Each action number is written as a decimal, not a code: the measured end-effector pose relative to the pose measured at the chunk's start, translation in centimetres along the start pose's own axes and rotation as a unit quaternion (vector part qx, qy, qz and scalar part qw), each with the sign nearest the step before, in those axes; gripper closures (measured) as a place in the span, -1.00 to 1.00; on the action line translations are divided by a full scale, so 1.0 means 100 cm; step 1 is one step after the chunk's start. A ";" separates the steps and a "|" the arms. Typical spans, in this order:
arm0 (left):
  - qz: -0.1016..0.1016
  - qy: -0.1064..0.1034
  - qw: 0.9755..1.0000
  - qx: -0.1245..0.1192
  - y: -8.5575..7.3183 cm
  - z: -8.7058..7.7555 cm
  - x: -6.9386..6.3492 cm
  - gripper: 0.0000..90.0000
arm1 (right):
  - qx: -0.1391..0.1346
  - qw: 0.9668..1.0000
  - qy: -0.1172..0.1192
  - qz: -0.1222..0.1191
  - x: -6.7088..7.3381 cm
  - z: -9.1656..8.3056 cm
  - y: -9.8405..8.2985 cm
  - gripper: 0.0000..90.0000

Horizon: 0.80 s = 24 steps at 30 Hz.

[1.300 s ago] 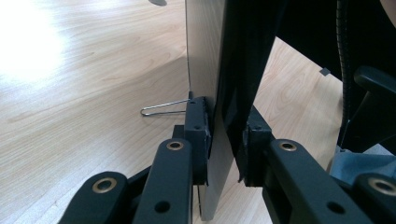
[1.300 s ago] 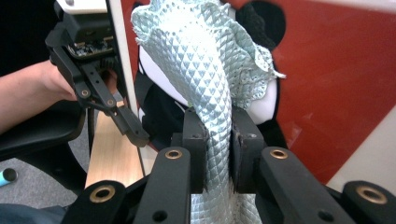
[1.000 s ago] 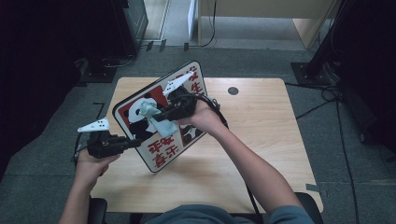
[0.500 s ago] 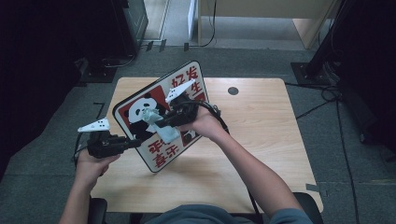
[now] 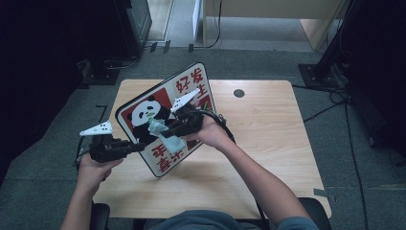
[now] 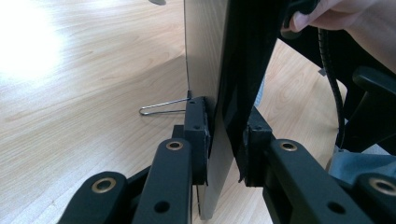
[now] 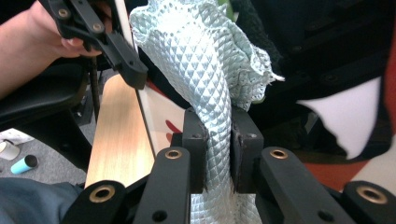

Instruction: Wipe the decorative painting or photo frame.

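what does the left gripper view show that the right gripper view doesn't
Left gripper view: the left gripper clamped on the edge of the board, seen edge-on, plus a wire stand on the board's back and the table beneath.

Right gripper view: the right gripper shut on a pale blue cloth held against the board's printed red, black and white face, with floor clutter at lower left.

Both: black jaws rising from the bottom, the board, wooden tabletop, and the other hand farther off.
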<state>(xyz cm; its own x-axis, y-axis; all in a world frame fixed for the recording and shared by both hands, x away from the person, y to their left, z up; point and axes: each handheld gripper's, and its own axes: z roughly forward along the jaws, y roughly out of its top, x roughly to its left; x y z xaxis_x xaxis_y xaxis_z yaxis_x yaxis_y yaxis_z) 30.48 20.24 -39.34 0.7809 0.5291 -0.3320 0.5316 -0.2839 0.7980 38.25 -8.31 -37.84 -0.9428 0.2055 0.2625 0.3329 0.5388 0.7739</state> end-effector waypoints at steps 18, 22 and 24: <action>0.000 0.001 1.000 -0.001 0.000 0.000 0.000 0.72 | 0.006 1.000 0.011 0.012 -0.002 0.014 -0.028 0.77; -0.001 0.000 1.000 -0.001 0.000 0.000 0.000 0.72 | 0.009 1.000 0.010 0.014 -0.002 0.018 -0.036 0.77; -0.002 -0.001 1.000 -0.001 0.000 0.000 0.000 0.72 | 0.008 1.000 0.012 0.015 -0.003 0.020 -0.041 0.77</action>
<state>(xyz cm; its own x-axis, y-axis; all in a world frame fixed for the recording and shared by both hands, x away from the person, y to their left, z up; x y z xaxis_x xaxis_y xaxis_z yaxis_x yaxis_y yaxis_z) 30.47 20.25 -39.36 0.7798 0.5287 -0.3354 0.5334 -0.2806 0.7980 37.17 -8.96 -42.26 -0.9321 0.2032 0.2998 0.3620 0.5453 0.7560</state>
